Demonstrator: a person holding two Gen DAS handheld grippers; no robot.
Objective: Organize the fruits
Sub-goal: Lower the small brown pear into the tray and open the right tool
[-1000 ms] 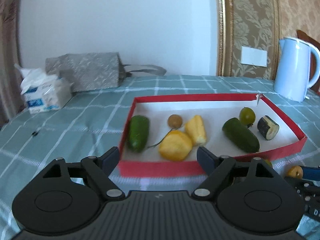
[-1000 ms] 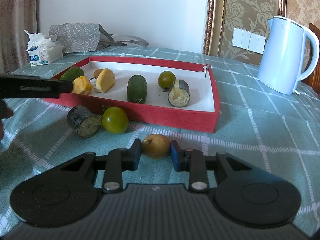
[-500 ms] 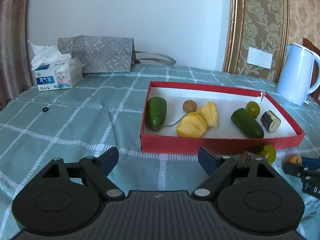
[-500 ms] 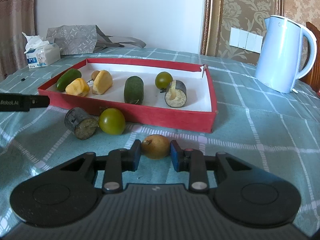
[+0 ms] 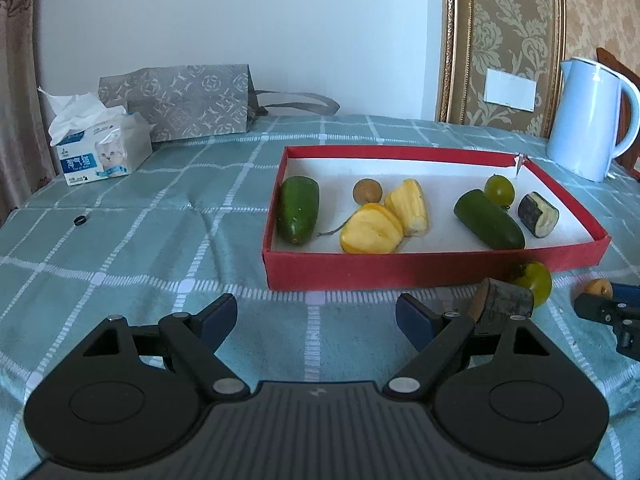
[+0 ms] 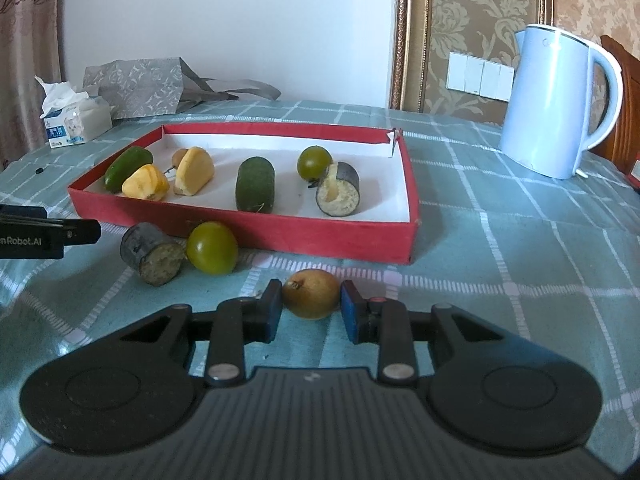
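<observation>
Covering the table, a teal tablecloth (image 6: 520, 240) with a white grid lies slightly rumpled; behind it a plain white wall, a gilt-framed panel of gold damask wallpaper (image 6: 472, 12) with a row of white switches (image 6: 480, 74), a curtain at far left.

Right gripper (image 6: 311, 310) low over the cloth at near centre; its blue-padded fingers (image 6: 272, 304) clenched on a small brown round fruit (image 6: 311, 294), pads touching both sides; whether the fruit still rests on the cloth, cannot tell.

Left gripper (image 5: 316, 316) spread wide, grasping nothing, poised over bare cloth just near-left of the red tray (image 6: 248, 230).

Tray holds, left to right in the right wrist view: a green pepper-like piece (image 6: 128, 168); two yellow jackfruit-like pieces (image 6: 146, 182) (image 6: 194, 170) with a small brown fruit (image 6: 179, 156) behind; a dark green cucumber section (image 6: 255, 184); a green tomato (image 6: 315, 162); an eggplant section (image 6: 339, 195), cut face toward camera.

Outside the tray, against its near wall: a second eggplant section (image 6: 152, 254) and a second green tomato (image 6: 212, 248), touching or nearly so.

Far left: tissue box (image 6: 76, 122), grey patterned gift bag (image 6: 136, 88); far right: pale blue electric kettle (image 6: 560, 100); small black ring (image 5: 80, 220) on cloth at left.
</observation>
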